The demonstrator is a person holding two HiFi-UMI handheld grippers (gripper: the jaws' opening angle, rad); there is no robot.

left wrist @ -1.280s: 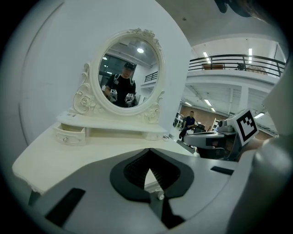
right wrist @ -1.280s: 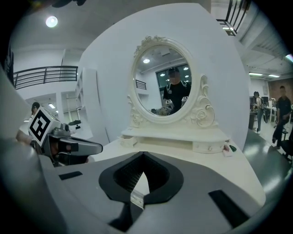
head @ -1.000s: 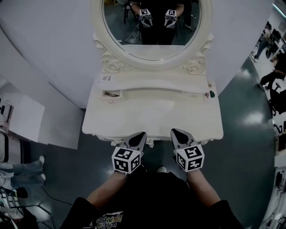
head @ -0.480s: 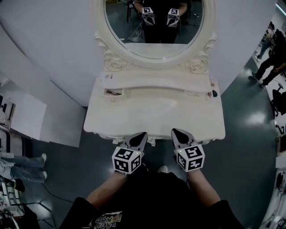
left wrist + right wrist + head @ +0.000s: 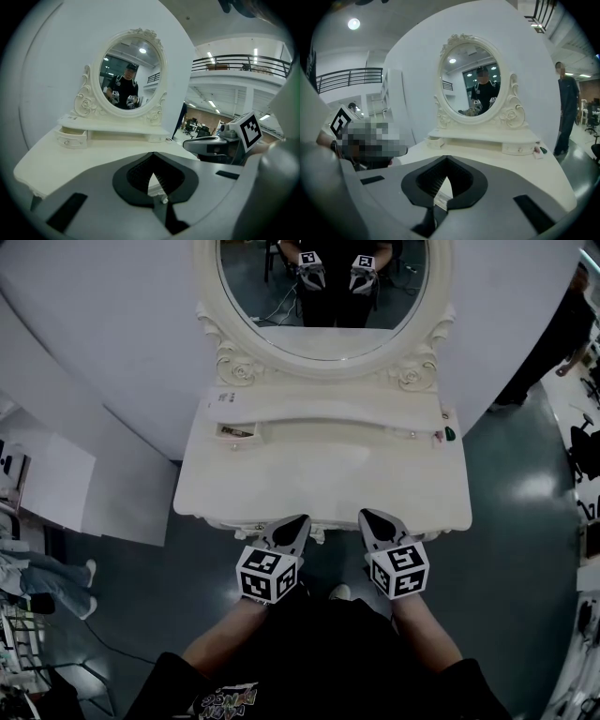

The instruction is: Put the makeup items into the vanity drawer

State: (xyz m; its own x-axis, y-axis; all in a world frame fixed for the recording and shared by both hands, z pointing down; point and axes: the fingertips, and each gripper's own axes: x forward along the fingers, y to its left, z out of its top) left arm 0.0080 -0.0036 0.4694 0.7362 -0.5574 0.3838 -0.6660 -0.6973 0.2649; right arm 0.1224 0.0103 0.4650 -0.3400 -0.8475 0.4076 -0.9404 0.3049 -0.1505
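Left gripper point(image 5: 298, 520): fingers clenched, empty, at the bench point(image 5: 319, 484) edge opposite the mirror point(image 5: 323, 296).
Right gripper point(image 5: 367, 516): alongside, fingers clenched on nothing.
Makeup items point(image 5: 444, 435): below the mirror's right side.
Drawer point(image 5: 234, 432): open, below the mirror's left side.

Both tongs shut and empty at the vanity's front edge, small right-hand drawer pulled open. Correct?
No: the head view shows the left drawer pulled open; the right drawer is closed. The rest holds.
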